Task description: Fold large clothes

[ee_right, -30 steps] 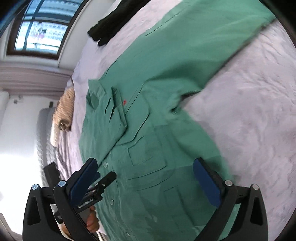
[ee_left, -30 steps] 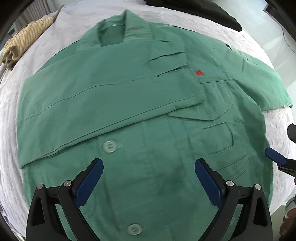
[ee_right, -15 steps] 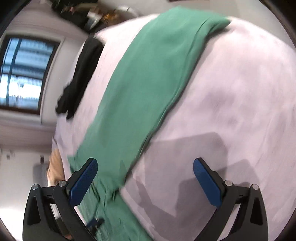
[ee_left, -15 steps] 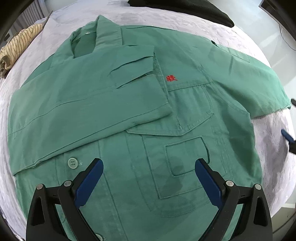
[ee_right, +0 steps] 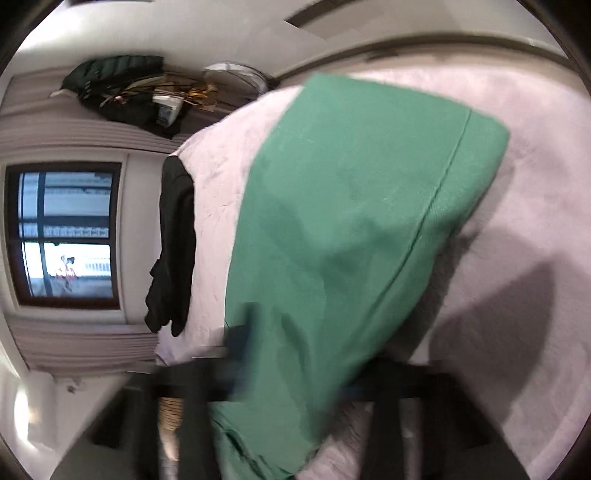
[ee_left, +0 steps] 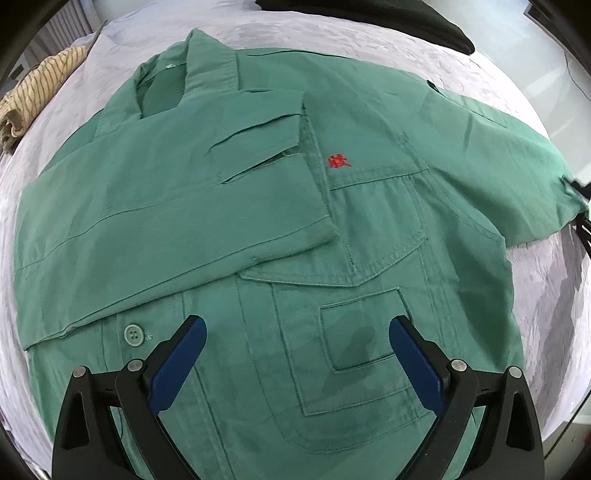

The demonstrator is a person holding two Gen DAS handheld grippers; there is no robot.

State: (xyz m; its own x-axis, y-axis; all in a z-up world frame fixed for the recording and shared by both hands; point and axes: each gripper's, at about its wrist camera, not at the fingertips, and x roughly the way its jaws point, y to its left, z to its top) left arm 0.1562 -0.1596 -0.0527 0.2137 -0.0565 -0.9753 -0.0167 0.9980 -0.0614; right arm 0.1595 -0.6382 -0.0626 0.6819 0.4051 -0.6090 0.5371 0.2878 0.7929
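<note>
A green button-up jacket point(ee_left: 369, 229) lies face up on a pale bed point(ee_left: 546, 295). One sleeve point(ee_left: 166, 221) is folded across the chest. The other sleeve point(ee_left: 509, 173) stretches out to the right. My left gripper point(ee_left: 295, 354) is open and empty, hovering over the jacket's lower pocket. My right gripper point(ee_right: 291, 380) is blurred, with the outstretched sleeve point(ee_right: 351, 240) lying between its jaws near the cuff. The jaws look closer together than before, but blur hides whether they grip the cloth. The right gripper shows only as a dark tip at the sleeve's cuff end in the left wrist view point(ee_left: 581, 206).
A black garment point(ee_left: 369, 18) lies at the far edge of the bed, also shown in the right wrist view point(ee_right: 173, 247). A striped beige cloth point(ee_left: 33, 88) sits at the far left. A window point(ee_right: 66, 236) and cluttered shelf point(ee_right: 147, 96) are beyond the bed.
The right gripper swung from over the jacket body out to the outstretched sleeve's cuff, and its jaws have come closer around the cloth. The left gripper drifted right over the pocket, still open.
</note>
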